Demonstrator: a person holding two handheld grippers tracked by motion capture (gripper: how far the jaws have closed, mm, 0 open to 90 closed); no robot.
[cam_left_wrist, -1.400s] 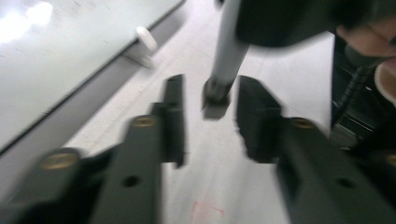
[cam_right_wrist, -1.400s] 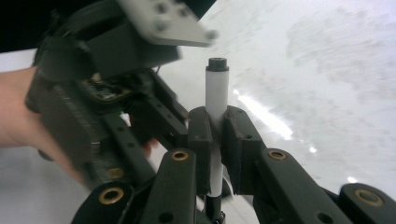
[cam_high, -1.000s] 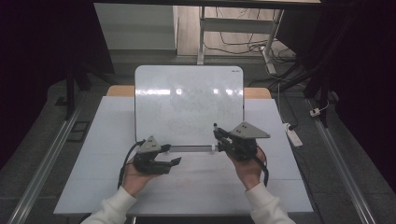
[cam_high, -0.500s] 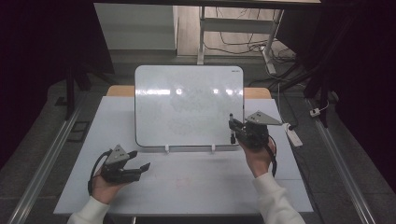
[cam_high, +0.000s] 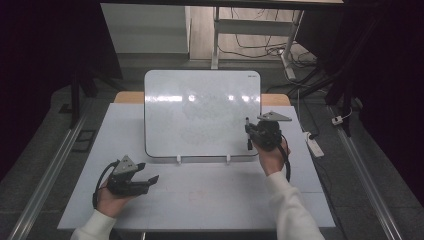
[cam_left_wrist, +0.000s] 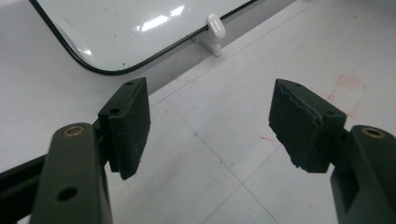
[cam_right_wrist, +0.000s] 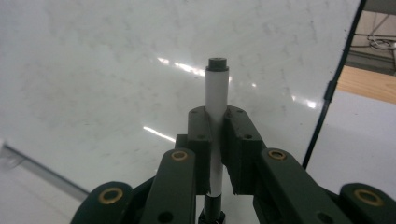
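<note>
Right gripper (cam_right_wrist: 215, 140) clenches the marker (cam_right_wrist: 217, 88) upright at the whiteboard (cam_high: 200, 110), frame centre-right, ready to write. Left gripper (cam_left_wrist: 210, 121) idles lower left over the desk (cam_high: 210, 190), fingers released, clear of the board.

The tabletop (cam_high: 200, 190) is viewed from high above, facing twelve o'clock; each gripper view is set close, and the whiteboard (cam_high: 202, 112) is shared by all.

Dim, dark surroundings; overhead glare streaks the whiteboard (cam_high: 202, 113).

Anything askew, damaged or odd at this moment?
Nothing stands out. The whiteboard stands propped on its clips, wiped but faintly smudged. The right gripper holds a marker squarely; the left gripper is open over the table.
</note>
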